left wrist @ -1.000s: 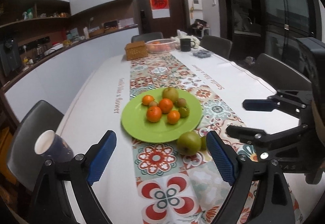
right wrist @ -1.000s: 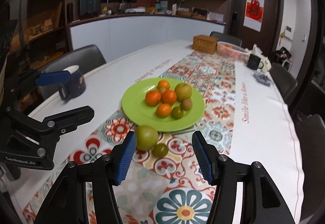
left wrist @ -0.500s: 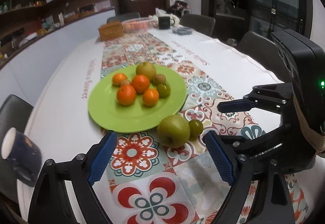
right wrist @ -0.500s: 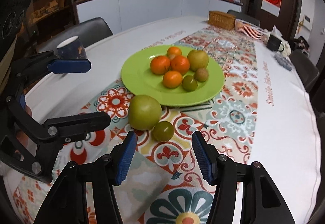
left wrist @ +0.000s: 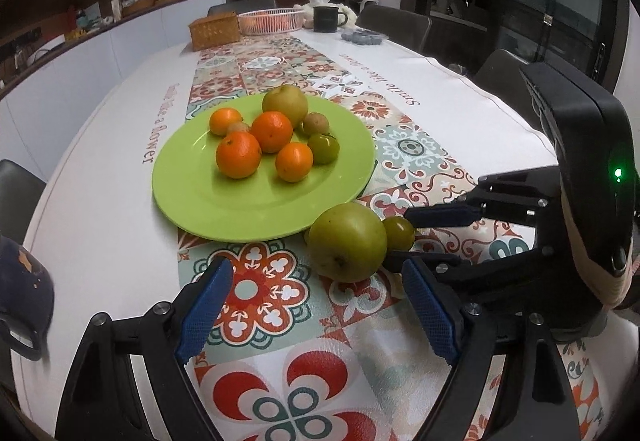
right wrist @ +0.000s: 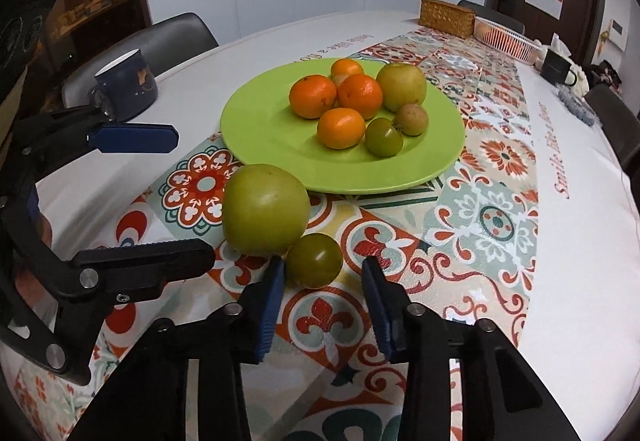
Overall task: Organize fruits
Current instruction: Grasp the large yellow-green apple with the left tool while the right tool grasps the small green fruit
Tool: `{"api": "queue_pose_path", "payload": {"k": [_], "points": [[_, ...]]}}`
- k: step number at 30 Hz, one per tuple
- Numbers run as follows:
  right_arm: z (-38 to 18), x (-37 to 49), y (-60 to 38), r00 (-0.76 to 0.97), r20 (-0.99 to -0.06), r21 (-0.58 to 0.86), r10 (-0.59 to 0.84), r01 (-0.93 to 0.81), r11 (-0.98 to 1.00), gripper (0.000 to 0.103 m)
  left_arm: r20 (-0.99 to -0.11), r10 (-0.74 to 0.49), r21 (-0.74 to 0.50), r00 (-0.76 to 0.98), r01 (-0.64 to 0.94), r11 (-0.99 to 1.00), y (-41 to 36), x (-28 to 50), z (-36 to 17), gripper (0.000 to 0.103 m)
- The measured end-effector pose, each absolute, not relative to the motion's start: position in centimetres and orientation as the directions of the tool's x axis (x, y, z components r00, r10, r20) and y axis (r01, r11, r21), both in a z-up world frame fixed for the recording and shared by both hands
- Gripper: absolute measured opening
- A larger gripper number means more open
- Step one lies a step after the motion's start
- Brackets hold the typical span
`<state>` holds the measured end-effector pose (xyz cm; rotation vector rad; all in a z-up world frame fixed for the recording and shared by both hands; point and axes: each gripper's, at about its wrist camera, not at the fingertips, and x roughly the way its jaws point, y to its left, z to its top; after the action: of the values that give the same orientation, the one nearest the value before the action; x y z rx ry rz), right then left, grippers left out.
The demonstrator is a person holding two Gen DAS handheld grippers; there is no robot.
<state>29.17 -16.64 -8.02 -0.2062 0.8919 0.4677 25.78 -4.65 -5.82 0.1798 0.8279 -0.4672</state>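
A green plate point(left wrist: 200, 201) point(right wrist: 256, 129) on the patterned runner holds several oranges, a pear-like fruit and small green and brown fruits. In front of it lie a big green apple point(left wrist: 347, 242) point(right wrist: 265, 210) and a small green fruit point(left wrist: 399, 234) point(right wrist: 314, 260), touching each other. My left gripper point(left wrist: 316, 313) is open just short of the apple; in the right wrist view it point(right wrist: 160, 197) shows open at the left. My right gripper point(right wrist: 324, 299) is open, its fingertips on either side of the small fruit; in the left wrist view it point(left wrist: 424, 237) straddles that fruit.
A dark blue mug point(right wrist: 126, 83) point(left wrist: 20, 301) stands at the table's near left edge. At the far end are a wicker basket point(left wrist: 214, 30), a pink basket point(left wrist: 271, 21) and a black mug point(left wrist: 327, 18). Chairs surround the table.
Both grippers have moved forward and down toward the two fruits off the plate. The right gripper's fingers now flank the small green fruit; the left is close to the apple.
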Motion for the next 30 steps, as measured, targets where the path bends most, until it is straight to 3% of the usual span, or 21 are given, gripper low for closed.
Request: {"api": "queue_pose_path", "payload": {"k": [2, 11, 21, 30], "points": [[-8.1, 29.2, -16.7, 0.538, -0.784, 0.023, 0.308, -0.471, 0.882, 0.029, -0.746, -0.333, -0.033, 0.576, 0.467, 0.883, -4.8, 26.0, -6.0, 0.087], [-7.2, 28.2, -19.6, 0.605, -0.754, 0.031, 0.256, -0.355, 0.934, 0.029, -0.764, -0.308, -0.043, 0.566, 0.432, 0.901, -6.3, 26.8, -6.9, 0.083], [-6.9, 27.9, -21.0, 0.626, -0.743, 0.073, 0.237, -0.276, 0.958, 0.029, -0.782, -0.321, -0.121, 0.534, 0.375, 0.919, -7.4, 28.6, -8.0, 0.050], [-6.1, 26.9, -21.0, 0.635, -0.731, 0.093, 0.249, -0.269, 0.959, 0.029, -0.779, -0.328, -0.130, 0.535, 0.374, 0.918, -7.5, 27.7, -7.4, 0.050]]}}
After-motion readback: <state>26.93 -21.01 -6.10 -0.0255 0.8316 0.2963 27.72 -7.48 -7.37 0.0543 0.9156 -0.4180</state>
